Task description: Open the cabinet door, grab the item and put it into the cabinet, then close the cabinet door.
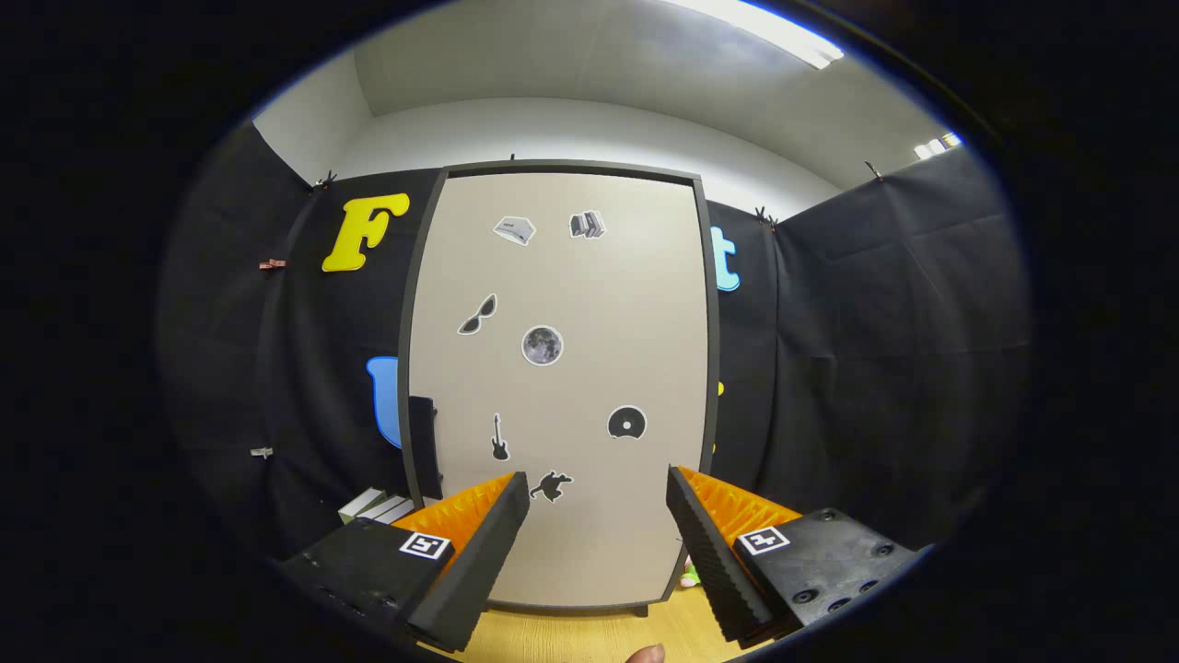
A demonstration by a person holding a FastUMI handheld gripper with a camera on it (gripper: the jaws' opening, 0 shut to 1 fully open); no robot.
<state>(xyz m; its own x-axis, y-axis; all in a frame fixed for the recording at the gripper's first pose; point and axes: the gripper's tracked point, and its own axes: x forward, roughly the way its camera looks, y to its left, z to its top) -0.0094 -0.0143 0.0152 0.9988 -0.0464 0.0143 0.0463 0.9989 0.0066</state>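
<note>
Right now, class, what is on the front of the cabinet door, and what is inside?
Stickers dot the closed cabinet door: sunglasses, a moon, a guitar. The inside is hidden. The gripper hangs open before it, empty.

**Surfaces we see ahead of the gripper**

Beyond the gripper (597, 488), whose parted fingers hold nothing, we face the cabinet door (562, 387): a smooth, matt panel, likely laminated board, edged by a darker matt frame (406, 387). Its stickers (542, 345) look like slightly glossy printed paper or vinyl. The fingers' inner faces (705, 543) are ribbed and matt, seemingly rubber or plastic. Below them we see a table (571, 635) with a smooth, wood-grain finish. Either side of the cabinet hangs soft, matt, creased cloth (875, 350).
</note>
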